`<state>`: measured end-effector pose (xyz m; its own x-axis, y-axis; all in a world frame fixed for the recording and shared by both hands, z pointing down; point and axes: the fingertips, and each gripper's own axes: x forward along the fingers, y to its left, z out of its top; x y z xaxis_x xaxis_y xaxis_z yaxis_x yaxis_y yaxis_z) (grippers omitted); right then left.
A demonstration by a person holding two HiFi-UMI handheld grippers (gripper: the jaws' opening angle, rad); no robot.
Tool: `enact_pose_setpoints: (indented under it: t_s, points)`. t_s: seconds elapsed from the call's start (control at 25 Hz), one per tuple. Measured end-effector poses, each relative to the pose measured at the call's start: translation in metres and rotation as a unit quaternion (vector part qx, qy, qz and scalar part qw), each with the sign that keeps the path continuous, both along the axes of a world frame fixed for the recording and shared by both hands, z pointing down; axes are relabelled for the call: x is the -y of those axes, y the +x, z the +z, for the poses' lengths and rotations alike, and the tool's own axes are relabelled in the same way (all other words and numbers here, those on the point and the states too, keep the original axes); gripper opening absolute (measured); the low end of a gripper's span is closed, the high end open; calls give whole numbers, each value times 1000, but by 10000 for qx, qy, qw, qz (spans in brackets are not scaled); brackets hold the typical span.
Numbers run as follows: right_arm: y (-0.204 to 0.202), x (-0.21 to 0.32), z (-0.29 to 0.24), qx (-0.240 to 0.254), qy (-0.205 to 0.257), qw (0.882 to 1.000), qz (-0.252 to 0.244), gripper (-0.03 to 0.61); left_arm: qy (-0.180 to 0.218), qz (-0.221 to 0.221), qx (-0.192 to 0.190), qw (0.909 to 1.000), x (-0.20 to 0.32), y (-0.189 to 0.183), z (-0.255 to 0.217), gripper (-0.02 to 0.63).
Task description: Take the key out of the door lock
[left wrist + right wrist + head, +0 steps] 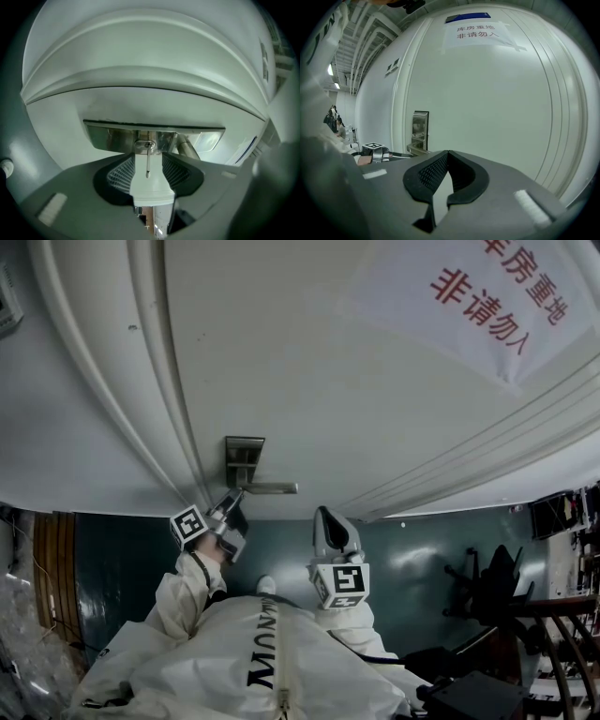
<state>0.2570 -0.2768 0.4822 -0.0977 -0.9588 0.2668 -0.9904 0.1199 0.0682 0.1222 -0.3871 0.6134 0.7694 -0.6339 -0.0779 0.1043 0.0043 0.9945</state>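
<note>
A thin silver key [148,165] sticks out of the cylinder in the steel lock plate [108,137] on the white door [328,381]. My left gripper [148,156] points level at the lock, its ribbed pads either side of the key with a gap on both sides, so it is open around it. In the head view the left gripper [232,503] sits just under the lock plate [244,457] and lever handle [272,488]. My right gripper [328,521] hangs back right of the handle, jaws shut and empty, tips meeting [447,152].
A paper sign with red characters [487,296] is taped to the door. The door frame [112,399] runs along the left. An office chair [487,592] stands at the right. People [336,125] are far down the corridor.
</note>
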Motion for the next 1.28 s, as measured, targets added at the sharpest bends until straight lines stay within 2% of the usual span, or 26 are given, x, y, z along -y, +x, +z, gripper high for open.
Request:
enact_pose_setpoints:
  t_s: [0.16, 0.56, 0.72, 0.96, 1.28]
  points:
    - [1, 0, 1, 20, -5, 10000, 15, 2, -29, -30, 50, 10000, 4, 0, 2, 130]
    - [0, 0, 1, 96, -16, 10000, 19, 0, -182, -27, 317, 9993, 5, -3, 10, 60]
    - [1, -1, 1, 93, -4, 10000, 21, 2, -99, -67, 418, 9991, 6, -3, 8, 34]
    - [2, -5, 1, 120, -8, 9999, 35, 0, -76, -127, 387, 9991, 5, -3, 6, 28]
    - [5, -10, 1, 123, 9, 9999, 6, 0, 18, -135, 639, 9979, 5, -4, 6, 23]
